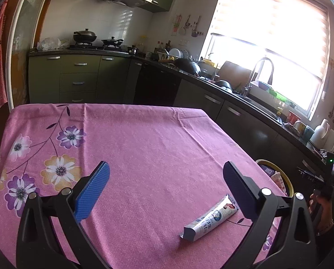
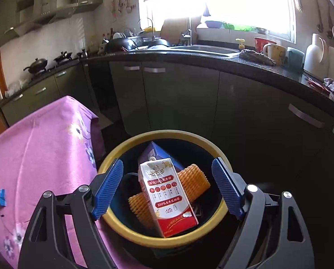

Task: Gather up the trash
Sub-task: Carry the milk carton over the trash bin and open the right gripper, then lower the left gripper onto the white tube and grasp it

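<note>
Dropping a milk carton into the bin while one wrapper waits on the table

Hovering over the round yellow-rimmed waste bin [image 2: 122, 231], the right gripper [image 2: 167, 188] is standing with its blue ribbed fingers [image 2: 109, 186] spread wide and nothing pressed between them. The red-and-white cardboard milk carton [image 2: 167, 199] is lying below and between the fingertips, inside the bin, leaning on two pieces of orange foam fruit netting [image 2: 195, 179] and a dark blue box [image 2: 158, 154]. It looks as though the gripper is positioned here so that a released item falls straight in; the bin is sitting just beside the table edge, probably to keep the carry short.

On the carton, "100%" is reading clearly in a red band, among Chinese characters too small to make out, with a row of red circles above it.

The left gripper [image 1: 167, 190] is waiting over the pink flower-printed tablecloth [image 1: 144, 145], its fingers [image 1: 93, 192] wide apart and holding nothing. A long white-and-blue printed wrapper [image 1: 209, 219] is lying flat on the cloth just inside the right-hand finger, near its base. Its printing is showing blue characters and a small picture, not legible. Judging by this, it is the remaining piece to collect.
</note>
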A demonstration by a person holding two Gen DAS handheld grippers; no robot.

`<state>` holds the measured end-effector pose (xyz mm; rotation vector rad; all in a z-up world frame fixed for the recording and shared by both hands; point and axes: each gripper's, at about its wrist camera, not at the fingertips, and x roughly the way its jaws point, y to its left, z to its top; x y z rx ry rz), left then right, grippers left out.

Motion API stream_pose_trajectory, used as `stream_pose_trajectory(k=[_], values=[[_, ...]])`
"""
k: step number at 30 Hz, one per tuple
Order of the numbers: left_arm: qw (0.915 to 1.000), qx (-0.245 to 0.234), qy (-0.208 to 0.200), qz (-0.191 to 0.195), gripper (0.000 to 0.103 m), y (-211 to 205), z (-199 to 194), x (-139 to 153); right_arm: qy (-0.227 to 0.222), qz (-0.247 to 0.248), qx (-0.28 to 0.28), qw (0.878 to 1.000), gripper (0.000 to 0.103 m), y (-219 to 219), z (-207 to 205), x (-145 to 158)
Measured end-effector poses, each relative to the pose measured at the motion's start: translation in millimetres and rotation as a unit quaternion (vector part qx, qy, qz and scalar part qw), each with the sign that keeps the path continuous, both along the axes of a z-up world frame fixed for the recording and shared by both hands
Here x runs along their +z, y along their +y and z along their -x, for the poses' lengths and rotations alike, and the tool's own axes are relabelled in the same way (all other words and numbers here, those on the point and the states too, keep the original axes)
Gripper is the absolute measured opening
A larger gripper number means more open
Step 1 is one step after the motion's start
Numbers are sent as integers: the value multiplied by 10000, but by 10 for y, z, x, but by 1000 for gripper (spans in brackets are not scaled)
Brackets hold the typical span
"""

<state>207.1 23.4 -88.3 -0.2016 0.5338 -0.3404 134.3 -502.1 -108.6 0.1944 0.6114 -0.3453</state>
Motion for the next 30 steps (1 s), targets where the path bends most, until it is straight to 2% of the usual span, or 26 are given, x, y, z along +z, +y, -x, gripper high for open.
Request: stream_pose_trajectory(k=[3, 7, 12, 16, 19, 24, 30], values=[[9997, -148, 169, -49, 96, -107, -4, -51, -292, -44, 167, 9994, 87, 161, 287, 179], [9983, -160, 419, -379, 96, -297, -20, -112, -494, -127, 469, 9976, 88, 414, 533, 293], [9957, -443, 499, -645, 96, -529, 3, -112, -521, -362, 944, 9935, 89, 671, 665, 281], [9899, -871, 523, -988, 96, -739, -32, -111, -483, -498, 1204, 9903, 89, 773, 687, 247], [9808, -1323, 600, -1304, 96, -892, -85, -139, -477, -621, 1312, 9883, 89, 825, 705, 222], [9553, -2056, 611, -2036, 96, -1086, -131, -230, -463, -693, 1448, 9860, 89, 896, 734, 216], [9324, -2568, 820, -2407, 96, -1126, -248, -351, -474, -704, 1559, 9841, 89, 965, 691, 249]])
